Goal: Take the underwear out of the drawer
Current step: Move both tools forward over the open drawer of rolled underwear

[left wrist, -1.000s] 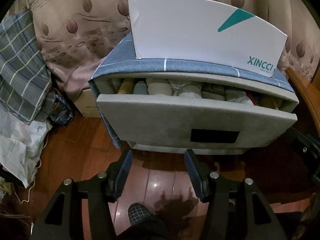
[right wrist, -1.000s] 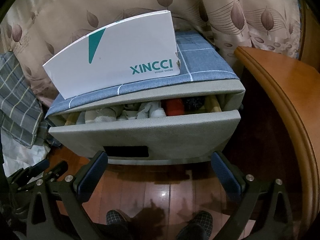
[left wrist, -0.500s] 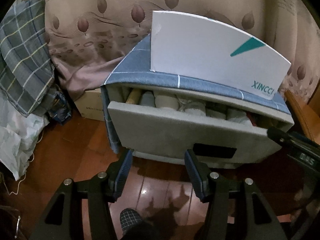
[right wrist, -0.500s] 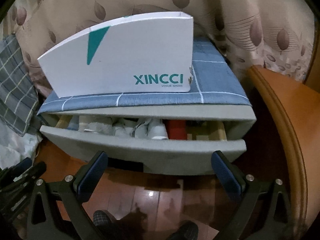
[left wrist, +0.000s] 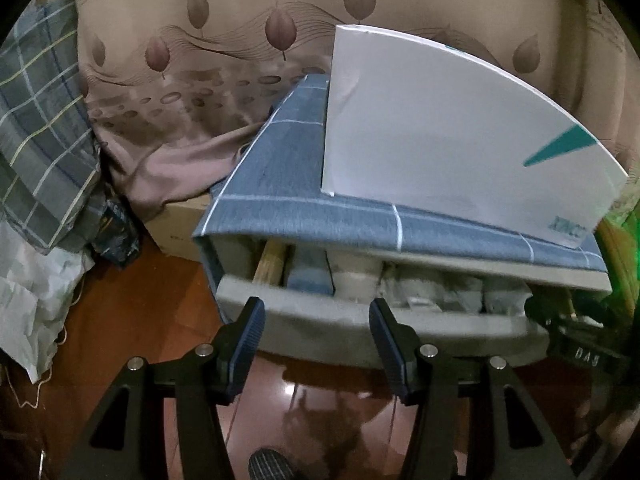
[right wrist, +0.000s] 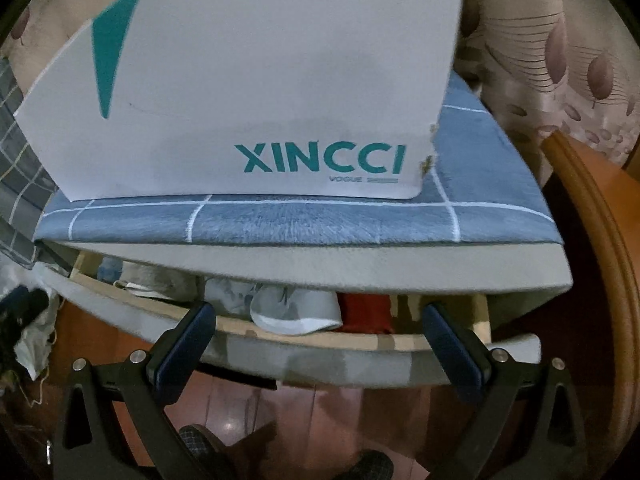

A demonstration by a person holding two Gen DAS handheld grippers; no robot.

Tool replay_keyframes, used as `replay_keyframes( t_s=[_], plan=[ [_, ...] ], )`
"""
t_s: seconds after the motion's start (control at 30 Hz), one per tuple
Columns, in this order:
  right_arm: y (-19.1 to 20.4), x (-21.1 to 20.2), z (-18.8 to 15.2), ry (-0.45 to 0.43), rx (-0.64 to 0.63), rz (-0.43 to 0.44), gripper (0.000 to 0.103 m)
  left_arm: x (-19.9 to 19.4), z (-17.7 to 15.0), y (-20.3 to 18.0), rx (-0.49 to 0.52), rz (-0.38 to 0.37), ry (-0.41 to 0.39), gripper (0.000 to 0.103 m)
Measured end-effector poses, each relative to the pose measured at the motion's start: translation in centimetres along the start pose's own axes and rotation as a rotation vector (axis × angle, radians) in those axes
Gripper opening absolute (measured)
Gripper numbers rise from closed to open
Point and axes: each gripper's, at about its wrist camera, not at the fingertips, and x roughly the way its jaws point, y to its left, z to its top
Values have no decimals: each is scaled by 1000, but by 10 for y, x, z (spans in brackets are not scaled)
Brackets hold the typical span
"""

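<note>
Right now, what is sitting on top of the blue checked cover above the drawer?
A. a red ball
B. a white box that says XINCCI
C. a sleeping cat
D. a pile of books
B, since a white box with green XINCCI letters stands on the blue checked cover, right above the open drawer stuffed with folded clothes.

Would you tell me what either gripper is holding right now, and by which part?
Nothing: the left gripper and right gripper are both open before the drawer.
</note>
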Motion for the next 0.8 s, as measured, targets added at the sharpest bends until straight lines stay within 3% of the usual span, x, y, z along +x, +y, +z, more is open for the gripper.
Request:
replay_keyframes(
  t_s=[0.23,0.57,0.8],
  plan=[
    [-2,18,3,27,8,6,102,28,13,-16,95,18,10,56],
    [-3,27,10,76,23,13,102,50,6,-31,145,21,72,56],
    [-4,26,-19,113,27,19,102,52,-9,-25,156,-13,157,56]
  ],
)
